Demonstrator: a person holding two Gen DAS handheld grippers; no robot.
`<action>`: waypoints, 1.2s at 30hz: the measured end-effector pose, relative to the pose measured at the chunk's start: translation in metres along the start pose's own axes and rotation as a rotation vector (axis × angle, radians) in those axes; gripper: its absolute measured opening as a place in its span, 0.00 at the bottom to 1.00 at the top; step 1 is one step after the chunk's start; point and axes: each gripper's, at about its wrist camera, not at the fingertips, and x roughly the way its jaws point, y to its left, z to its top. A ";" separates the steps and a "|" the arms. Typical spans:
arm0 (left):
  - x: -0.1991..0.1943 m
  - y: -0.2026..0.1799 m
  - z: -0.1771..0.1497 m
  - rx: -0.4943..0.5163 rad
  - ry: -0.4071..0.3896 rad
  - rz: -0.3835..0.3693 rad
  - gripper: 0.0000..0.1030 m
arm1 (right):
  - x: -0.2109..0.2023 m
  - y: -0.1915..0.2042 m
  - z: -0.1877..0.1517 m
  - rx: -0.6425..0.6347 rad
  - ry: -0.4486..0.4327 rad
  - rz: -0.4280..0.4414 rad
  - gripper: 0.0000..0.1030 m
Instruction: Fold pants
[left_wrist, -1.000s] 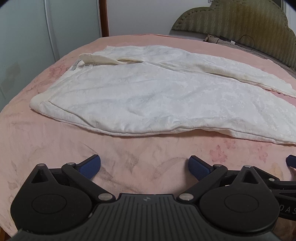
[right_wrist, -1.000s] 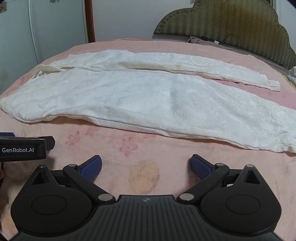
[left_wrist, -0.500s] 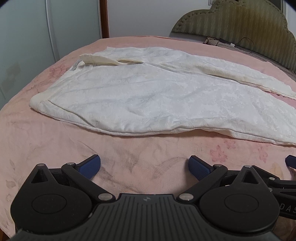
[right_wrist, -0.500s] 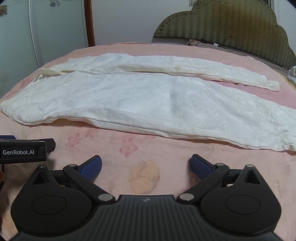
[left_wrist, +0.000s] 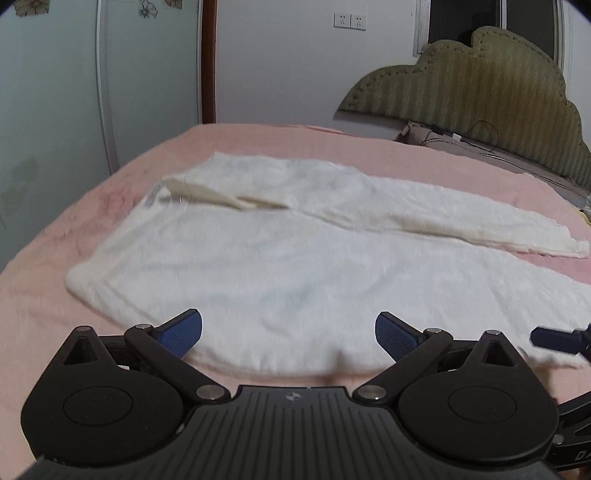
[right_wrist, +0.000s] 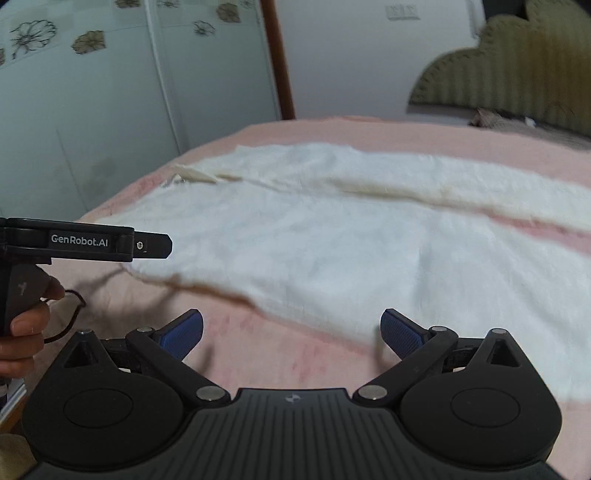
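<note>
White pants (left_wrist: 280, 258) lie spread flat on the pink bed (left_wrist: 110, 184), waistband at the left, two legs running to the right. They also show in the right wrist view (right_wrist: 332, 229). My left gripper (left_wrist: 289, 330) is open and empty, its blue fingertips over the near edge of the pants by the waist end. My right gripper (right_wrist: 291, 330) is open and empty, just above the near edge of the front leg. The left gripper's body (right_wrist: 92, 242) shows at the left of the right wrist view, with a hand on it.
An olive padded headboard (left_wrist: 480, 107) stands at the far right with cables at its foot. Pale wardrobe doors (left_wrist: 74, 92) and a brown door frame (left_wrist: 208, 62) stand past the bed's left edge.
Both grippers have moved forward and up toward the pants; the near edge now lies between their fingertips. The views are blurred from motion. The pants have not moved.
</note>
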 end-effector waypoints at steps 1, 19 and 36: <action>0.008 0.000 0.007 0.003 0.008 0.023 0.99 | 0.006 -0.002 0.010 -0.022 0.009 0.010 1.00; 0.167 0.056 0.105 -0.154 0.100 0.216 0.99 | 0.233 -0.047 0.185 -0.212 0.108 -0.021 1.00; 0.187 0.052 0.077 -0.088 0.042 0.249 1.00 | 0.392 -0.065 0.234 -0.242 0.249 0.229 0.59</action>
